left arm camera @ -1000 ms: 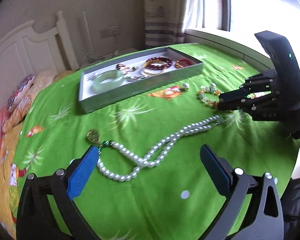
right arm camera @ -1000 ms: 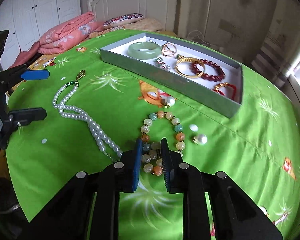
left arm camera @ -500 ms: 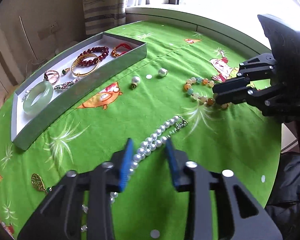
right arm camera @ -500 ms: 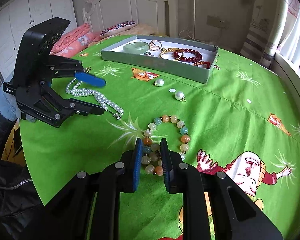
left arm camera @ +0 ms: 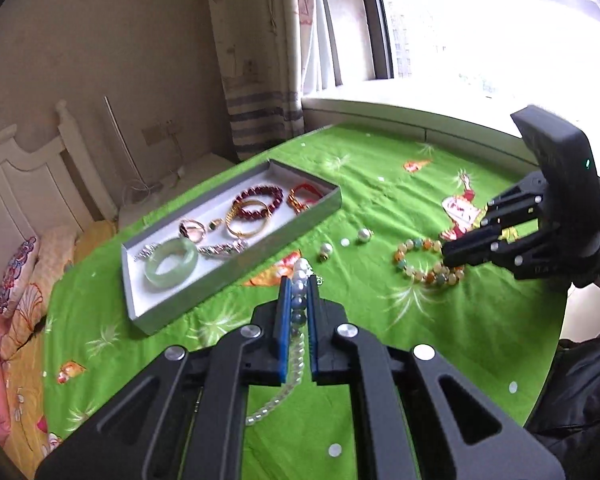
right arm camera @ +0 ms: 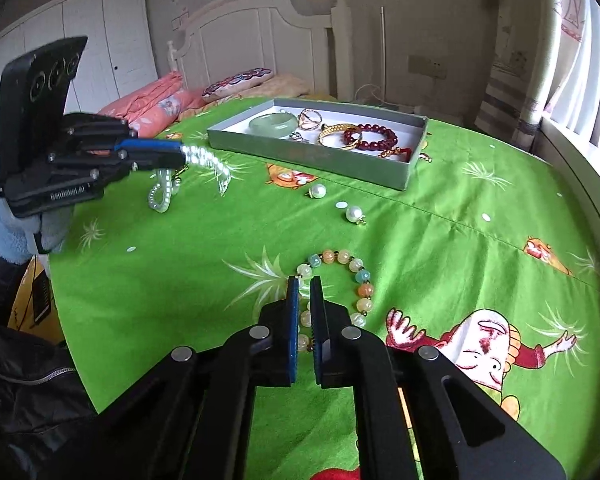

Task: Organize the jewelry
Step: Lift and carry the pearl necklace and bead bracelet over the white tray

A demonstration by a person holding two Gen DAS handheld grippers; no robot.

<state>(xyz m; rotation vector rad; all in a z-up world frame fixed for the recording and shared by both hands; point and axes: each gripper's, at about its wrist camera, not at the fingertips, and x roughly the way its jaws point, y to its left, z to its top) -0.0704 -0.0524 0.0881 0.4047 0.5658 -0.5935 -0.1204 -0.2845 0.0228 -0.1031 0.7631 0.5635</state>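
Observation:
My left gripper (left arm camera: 299, 280) is shut on the white pearl necklace (left arm camera: 298, 304) and holds it lifted above the green cloth; its strands hang down in the right wrist view (right arm camera: 204, 160). My right gripper (right arm camera: 304, 280) is shut on the near side of the multicoloured bead bracelet (right arm camera: 352, 280), which lies on the cloth; it also shows in the left wrist view (left arm camera: 416, 264). The grey jewelry tray (left arm camera: 236, 268) holds a jade bangle (left arm camera: 171, 262), a gold bangle, a red bead bracelet and rings.
Two loose pearl pendants (right arm camera: 317, 191) (right arm camera: 355, 213) lie on the green tablecloth (right arm camera: 480, 240) between the tray (right arm camera: 414, 164) and the bracelet. A bed with pillows stands beyond the table's far edge. A window sill runs along the right side.
My left gripper closed on the pearl necklace and lifted it off the cloth toward the tray. My right gripper stayed shut on the bead bracelet.

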